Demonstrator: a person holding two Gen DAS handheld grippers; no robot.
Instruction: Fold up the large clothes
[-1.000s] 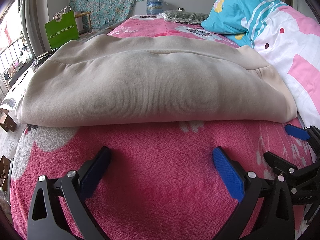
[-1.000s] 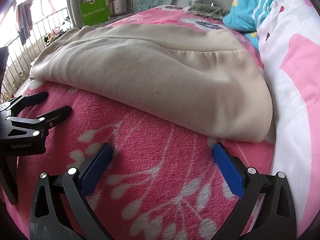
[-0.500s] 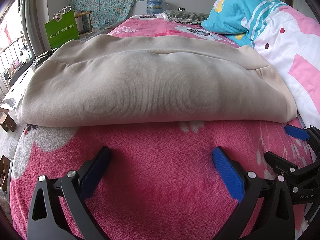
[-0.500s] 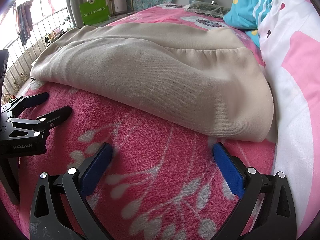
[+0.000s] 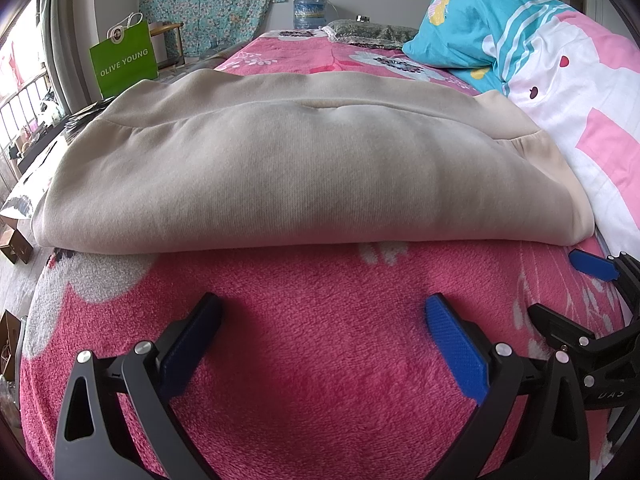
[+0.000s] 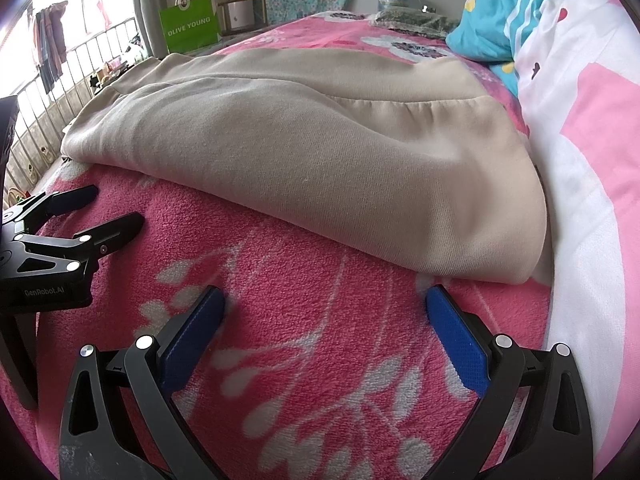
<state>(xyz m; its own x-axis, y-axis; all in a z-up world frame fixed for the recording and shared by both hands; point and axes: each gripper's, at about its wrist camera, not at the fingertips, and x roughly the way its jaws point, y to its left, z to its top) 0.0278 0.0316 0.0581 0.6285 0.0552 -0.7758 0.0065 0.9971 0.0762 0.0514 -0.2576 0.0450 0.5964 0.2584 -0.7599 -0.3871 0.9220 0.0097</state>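
Note:
A beige sweatshirt (image 5: pixel 296 168) lies folded into a wide band across the pink floral blanket (image 5: pixel 320 312); the right wrist view shows the same beige sweatshirt (image 6: pixel 328 160) from its right end. My left gripper (image 5: pixel 324 316) stands open over bare blanket, a short way in front of the garment's near fold, with nothing between its blue pads. My right gripper (image 6: pixel 326 312) is open too, just short of the garment's right corner. Each gripper appears in the other's view: the right gripper (image 5: pixel 560 288) at the edge, the left gripper (image 6: pixel 108 212) at the left.
A pink-and-white quilt (image 5: pixel 580 120) and a blue pillow (image 5: pixel 480 24) are piled along the right side. A green shopping bag (image 5: pixel 122 62) stands by the bed's left side near a metal railing (image 6: pixel 48 112). A water jug (image 5: pixel 310 10) sits at the far end.
Almost nothing has moved. The right wrist view has crept slightly toward the sweatshirt's right corner; both grippers stay open.

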